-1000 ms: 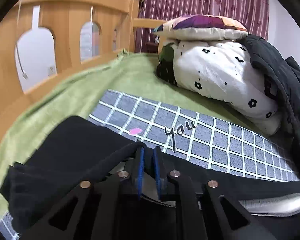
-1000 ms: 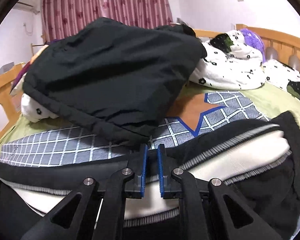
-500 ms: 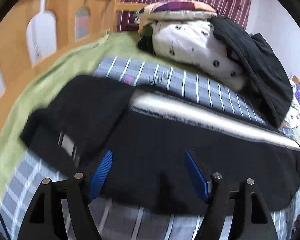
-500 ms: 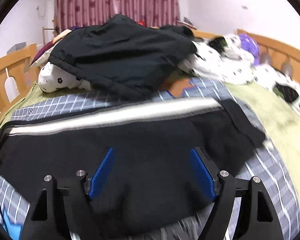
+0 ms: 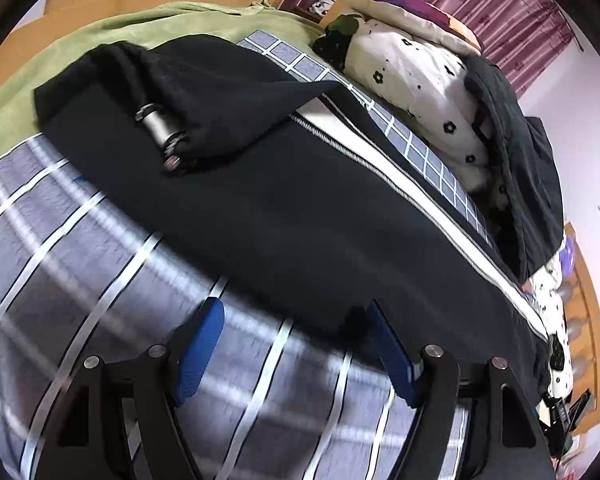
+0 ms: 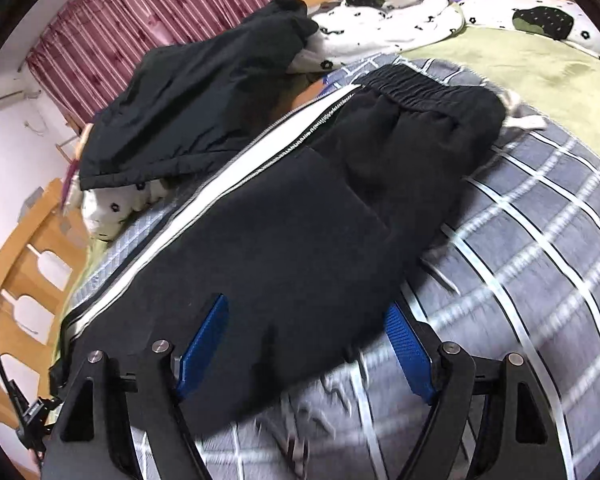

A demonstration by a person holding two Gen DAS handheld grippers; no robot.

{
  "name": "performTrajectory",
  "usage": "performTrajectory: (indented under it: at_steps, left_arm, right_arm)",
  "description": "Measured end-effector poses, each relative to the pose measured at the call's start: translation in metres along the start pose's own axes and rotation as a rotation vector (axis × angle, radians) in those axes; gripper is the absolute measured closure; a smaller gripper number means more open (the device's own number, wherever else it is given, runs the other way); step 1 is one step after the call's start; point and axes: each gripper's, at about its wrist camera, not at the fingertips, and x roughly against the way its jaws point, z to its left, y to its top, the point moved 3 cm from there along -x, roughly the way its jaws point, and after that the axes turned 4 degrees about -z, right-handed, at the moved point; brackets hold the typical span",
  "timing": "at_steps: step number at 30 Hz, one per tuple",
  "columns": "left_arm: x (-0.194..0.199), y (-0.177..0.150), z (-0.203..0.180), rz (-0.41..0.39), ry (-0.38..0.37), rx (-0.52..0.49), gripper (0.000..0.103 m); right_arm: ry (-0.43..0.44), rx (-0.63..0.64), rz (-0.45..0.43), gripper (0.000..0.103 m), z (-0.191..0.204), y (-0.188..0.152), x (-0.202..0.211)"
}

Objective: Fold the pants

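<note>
Both claws let go: left claw (image 5: pixel 290 346) and right claw (image 6: pixel 306 350) were spread and empty, backed off, pants (image 6: pixel 300 216) lying folded lengthwise ahead. Crosswise fold likely next.

left wrist view low over bed, facing headboard, right wrist view facing opposite end, both sharing pants (image 5: pixel 300 208)

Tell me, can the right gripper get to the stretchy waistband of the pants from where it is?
Probably yes. The right gripper is open and holds nothing, and the waistband lies uncovered on top of the pants at their far end, with only flat cloth between. It looks a long reach, though.
</note>
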Motion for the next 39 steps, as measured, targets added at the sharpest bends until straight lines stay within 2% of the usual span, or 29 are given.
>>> performTrajectory:
  at_steps: [1, 3, 7, 9, 11, 13, 16, 19, 21, 26, 33, 36, 39]
  left_arm:
    - [-0.006, 0.005, -0.002, -0.001, 0.006, 0.001, 0.032]
    - [-0.015, 0.013, -0.005, -0.007, 0.013, 0.009, 0.036]
    - [-0.033, 0.032, -0.007, -0.021, 0.042, 0.044, 0.055]
    - [-0.038, 0.037, -0.006, -0.025, 0.066, 0.065, 0.062]
    - [-0.038, 0.039, -0.008, -0.032, 0.120, 0.052, 0.083]
    - [-0.034, 0.042, -0.014, -0.042, 0.133, 0.020, 0.092]
    - [-0.006, 0.050, -0.032, -0.096, 0.105, -0.029, 0.093]
    - [0.019, 0.051, -0.051, -0.114, 0.090, -0.070, 0.093]
    - [0.035, 0.044, -0.062, -0.117, 0.093, -0.119, 0.093]
    - [0.073, 0.006, -0.072, -0.107, 0.058, -0.211, 0.093]
    - [0.106, -0.073, -0.067, -0.025, 0.044, -0.309, 0.093]
    - [0.101, -0.097, -0.058, -0.015, 0.093, -0.337, 0.093]
    - [0.093, -0.105, -0.048, 0.000, 0.108, -0.302, 0.093]
  right_arm:
    - [-0.018, -0.001, -0.006, 0.029, 0.000, 0.004, -0.009]
    - [-0.053, -0.015, -0.019, 0.042, -0.003, 0.012, -0.022]
    - [-0.049, -0.065, -0.007, 0.051, -0.007, 0.030, -0.043]
    - [-0.082, -0.046, -0.007, 0.063, -0.003, 0.035, -0.050]
    - [-0.104, -0.010, -0.011, 0.073, 0.000, 0.039, -0.051]
    - [-0.109, 0.015, -0.039, 0.078, 0.005, 0.042, -0.045]
    - [-0.066, 0.028, -0.072, 0.083, 0.012, 0.052, -0.024]
    - [0.027, -0.015, -0.090, 0.085, 0.013, 0.064, 0.003]
    - [0.054, -0.024, -0.096, 0.090, 0.010, 0.070, 0.022]
    - [0.027, 0.038, -0.127, 0.091, -0.002, 0.065, 0.076]
    - [-0.020, 0.061, -0.119, 0.091, -0.051, 0.032, 0.153]
    - [-0.042, 0.061, -0.083, 0.091, -0.073, 0.010, 0.161]
    - [-0.062, 0.065, -0.035, 0.089, -0.086, -0.014, 0.151]
